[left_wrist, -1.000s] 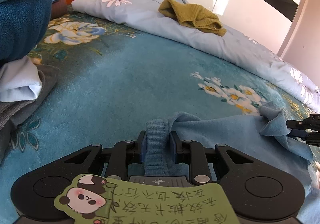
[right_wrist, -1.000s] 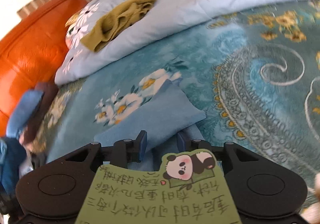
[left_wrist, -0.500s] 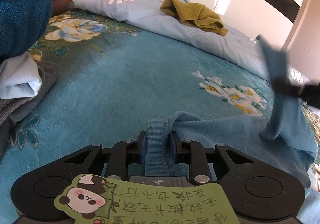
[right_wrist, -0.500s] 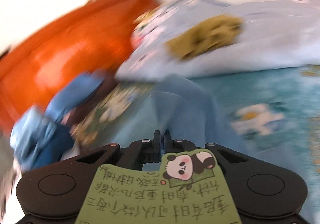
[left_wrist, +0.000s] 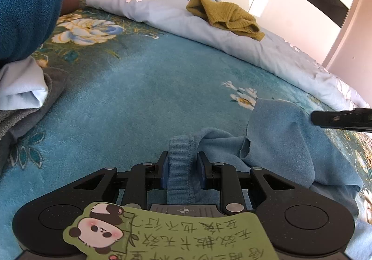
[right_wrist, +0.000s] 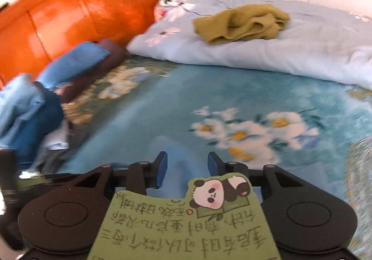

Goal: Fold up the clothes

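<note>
Left gripper [left_wrist: 181, 170] clamped on the ribbed waistband of the blue garment [left_wrist: 286, 143], spread toward 3 o'clock on the bedspread [left_wrist: 144, 97]. Right gripper [right_wrist: 185, 168] just opened, pads off the cloth. Soft, light, floppy: best taken at hems and corners.

The blue garment [left_wrist: 290, 141] lies rumpled on the bed, one flap folded over, its ribbed waistband [left_wrist: 180, 167] upright.

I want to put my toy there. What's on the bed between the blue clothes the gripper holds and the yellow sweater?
Nothing but bare teal blanket between the blue clothes and the sweater, which lies on a quilt; left wrist view.
</note>
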{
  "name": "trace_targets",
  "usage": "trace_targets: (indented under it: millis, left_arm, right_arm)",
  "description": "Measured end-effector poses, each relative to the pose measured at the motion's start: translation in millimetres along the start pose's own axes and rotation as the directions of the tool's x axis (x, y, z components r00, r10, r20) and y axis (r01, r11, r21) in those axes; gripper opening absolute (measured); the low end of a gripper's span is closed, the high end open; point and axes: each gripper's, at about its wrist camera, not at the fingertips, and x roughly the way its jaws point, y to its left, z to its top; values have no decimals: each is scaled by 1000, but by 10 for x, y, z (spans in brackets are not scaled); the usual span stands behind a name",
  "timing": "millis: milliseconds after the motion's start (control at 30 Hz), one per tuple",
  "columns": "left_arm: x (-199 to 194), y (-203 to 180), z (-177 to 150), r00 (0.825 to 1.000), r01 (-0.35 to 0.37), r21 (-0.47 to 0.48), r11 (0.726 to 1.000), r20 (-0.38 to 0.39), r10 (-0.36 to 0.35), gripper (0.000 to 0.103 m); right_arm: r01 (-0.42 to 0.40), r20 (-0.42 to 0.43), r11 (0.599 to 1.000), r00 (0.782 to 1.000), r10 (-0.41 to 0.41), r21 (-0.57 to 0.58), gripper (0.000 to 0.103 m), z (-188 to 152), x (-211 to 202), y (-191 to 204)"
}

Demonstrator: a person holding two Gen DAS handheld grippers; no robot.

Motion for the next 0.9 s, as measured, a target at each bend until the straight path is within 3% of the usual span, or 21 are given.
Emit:
trace_targets:
  millis: [200,233,267,300,367,500,567,633,700,767,900]
  left_arm:
    - [-2,-3,14,1000,-1,-2,1000,-9,1,21]
    - [-4,-3,14,1000,-2,-2,1000,-10,2,21]
    - [-5,-3,15,1000,-3,-1,1000,-12,3,23]
    - [-6,-7,14,1000,0,-1,1000,-14,0,25]
    - [-6,-14,17,1000,5,3,1000,-16,-5,30]
    - [11,-40,40,1000,16,7,1000,-20,-16,33]
    - [41,-35,67,999,27,8,1000,-31,-27,35]
    - [71,-30,94,998,37,9,999,-43,-37,35]
    - [126,-25,116,997,45,18,999,-57,-44,35]
    - [160,1,137,996,58,3,998,-65,-57,35]
    - [219,26,181,994,80,-37,996,-73,-82,35]
  right_arm:
    - [-74,-79,997,994,76,23,44,23,272,-18]
    - [-80,-75,997,994,81,22,36,21,274,-4]
    - [-77,-76,997,994,78,18,18,19,269,5]
    - [-72,-79,997,994,73,14,8,17,262,10]
    - [-68,-71,998,995,69,12,5,14,184,-25]
    - [-41,60,993,998,35,110,5,35,-255,-332]
    - [11,161,982,986,-42,191,5,31,-642,-619]
    - [80,258,956,953,-156,282,5,-8,-1100,-968]
    - [176,322,905,894,-311,387,5,-125,-1572,-1347]
    - [242,326,833,838,-438,497,5,-293,-1935,-1722]
    - [311,255,698,774,-580,645,5,-715,-2288,-2303]
